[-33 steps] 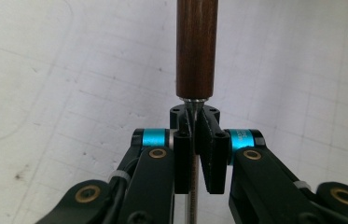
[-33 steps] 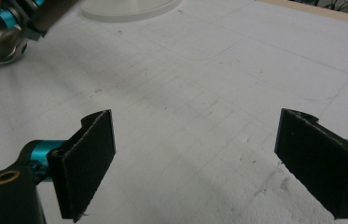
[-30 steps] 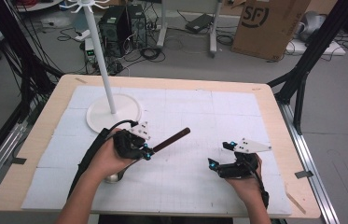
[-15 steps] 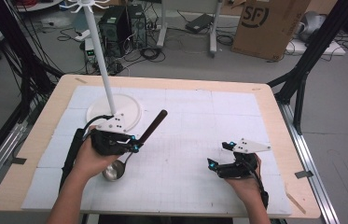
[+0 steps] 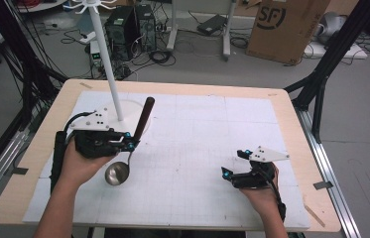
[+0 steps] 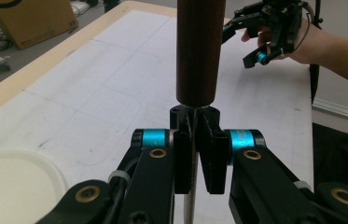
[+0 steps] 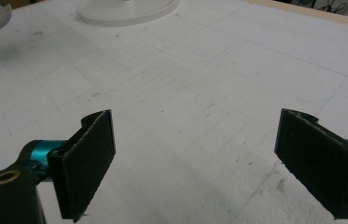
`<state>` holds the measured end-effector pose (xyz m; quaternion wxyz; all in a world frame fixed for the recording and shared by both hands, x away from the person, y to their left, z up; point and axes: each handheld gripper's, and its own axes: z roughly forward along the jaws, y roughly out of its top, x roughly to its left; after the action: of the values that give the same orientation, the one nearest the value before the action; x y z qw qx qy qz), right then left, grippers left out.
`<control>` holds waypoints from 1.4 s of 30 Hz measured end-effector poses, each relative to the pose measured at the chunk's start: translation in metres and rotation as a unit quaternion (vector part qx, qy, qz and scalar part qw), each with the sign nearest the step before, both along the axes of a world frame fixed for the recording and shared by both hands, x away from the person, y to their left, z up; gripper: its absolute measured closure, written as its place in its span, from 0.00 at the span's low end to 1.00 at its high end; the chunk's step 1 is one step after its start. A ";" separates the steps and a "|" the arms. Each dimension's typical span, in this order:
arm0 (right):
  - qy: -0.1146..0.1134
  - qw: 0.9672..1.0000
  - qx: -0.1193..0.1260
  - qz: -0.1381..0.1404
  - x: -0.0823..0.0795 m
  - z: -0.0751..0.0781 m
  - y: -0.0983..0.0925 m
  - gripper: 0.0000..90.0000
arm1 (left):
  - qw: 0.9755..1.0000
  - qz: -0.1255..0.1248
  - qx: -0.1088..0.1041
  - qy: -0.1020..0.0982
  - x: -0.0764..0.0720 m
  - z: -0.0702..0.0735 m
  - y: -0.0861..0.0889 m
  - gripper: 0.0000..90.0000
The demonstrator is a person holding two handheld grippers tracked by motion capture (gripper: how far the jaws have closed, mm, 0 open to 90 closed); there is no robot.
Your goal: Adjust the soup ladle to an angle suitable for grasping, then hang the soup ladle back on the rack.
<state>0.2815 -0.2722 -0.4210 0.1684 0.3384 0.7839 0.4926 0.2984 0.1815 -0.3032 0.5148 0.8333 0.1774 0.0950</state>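
Observation:
A ladle with a dark brown wooden handle (image 5: 145, 115) and a round steel bowl (image 5: 117, 173) hangs tilted above the table, handle up toward the back, bowl low. My left gripper (image 5: 130, 145) is shut on its thin metal stem just below the handle. In the left gripper view the handle (image 6: 199, 51) rises straight from between the closed jaws of the left gripper (image 6: 194, 154). My right gripper (image 5: 227, 176) rests at the table's right front, open with nothing between its pads (image 7: 90, 158). The right gripper (image 6: 255, 42) is also seen far off in the left gripper view.
A white hook stand with a tall pole (image 5: 110, 64) and round base (image 5: 123, 110) stands at the back left, close behind the ladle handle. The white gridded mat (image 5: 197, 144) covers the wooden table. A cardboard box (image 5: 284, 27) and cables lie on the floor beyond.
The left gripper has lifted and moved left toward the stand. The ladle has swung from lying low and pointing right to steeply tilted, handle up. The right gripper has not moved.

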 end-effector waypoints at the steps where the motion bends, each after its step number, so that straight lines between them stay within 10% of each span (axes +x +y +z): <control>1: 0.002 1.000 0.002 0.000 0.000 0.000 0.000 0.12 | 1.000 0.001 -0.002 -0.001 0.000 0.000 0.001 0.94; 20: 0.001 1.000 -0.003 0.002 0.000 0.000 0.003 0.12 | 0.996 0.070 -0.055 -0.016 0.012 0.015 0.034 0.94; 42: 0.001 1.000 -0.010 0.009 -0.002 0.001 0.006 0.12 | 0.982 0.178 -0.034 -0.043 0.044 0.056 0.084 0.94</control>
<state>0.2798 -0.2665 -0.4200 0.1670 0.3303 0.7915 0.4863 0.3421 0.2656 -0.2470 0.5248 0.7656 0.3041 0.2145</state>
